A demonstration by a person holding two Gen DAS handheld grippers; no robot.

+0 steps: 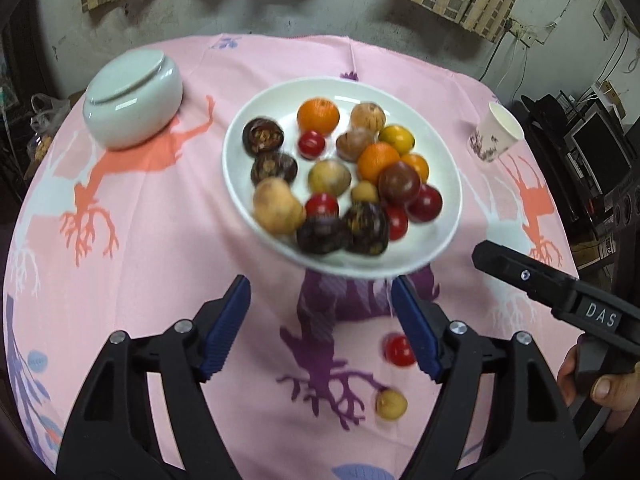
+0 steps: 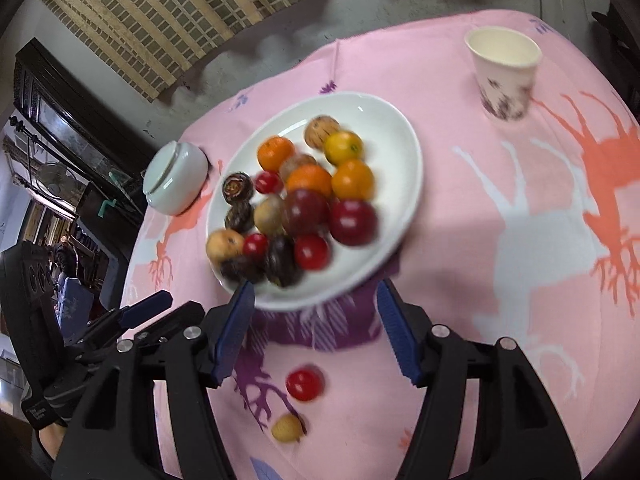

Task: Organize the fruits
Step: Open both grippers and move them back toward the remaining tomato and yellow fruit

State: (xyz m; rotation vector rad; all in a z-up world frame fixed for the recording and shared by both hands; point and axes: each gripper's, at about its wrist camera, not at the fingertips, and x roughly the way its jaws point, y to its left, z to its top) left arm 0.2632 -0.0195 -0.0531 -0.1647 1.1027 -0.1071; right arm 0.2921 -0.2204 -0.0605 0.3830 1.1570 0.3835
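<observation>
From the left wrist, the left gripper (image 1: 320,312) was seen released, its blue-padded fingers (image 1: 228,328) apart with nothing between them. A wide white ceramic plate (image 1: 240,152) heaped with mixed fruits lay ahead on the pink-clothed counter (image 1: 160,240); a small red round fruit (image 1: 399,350) and a small yellowish round fruit (image 1: 391,404) lay loose nearer the gripper.

From the right wrist, the right gripper (image 2: 316,332) was likewise seen released and empty, with the red fruit (image 2: 305,384) and the yellowish fruit (image 2: 287,427) below it. A nudge from a descending finger could probably send either loose fruit rolling off the counter, and a hard clench might bruise it.
</observation>
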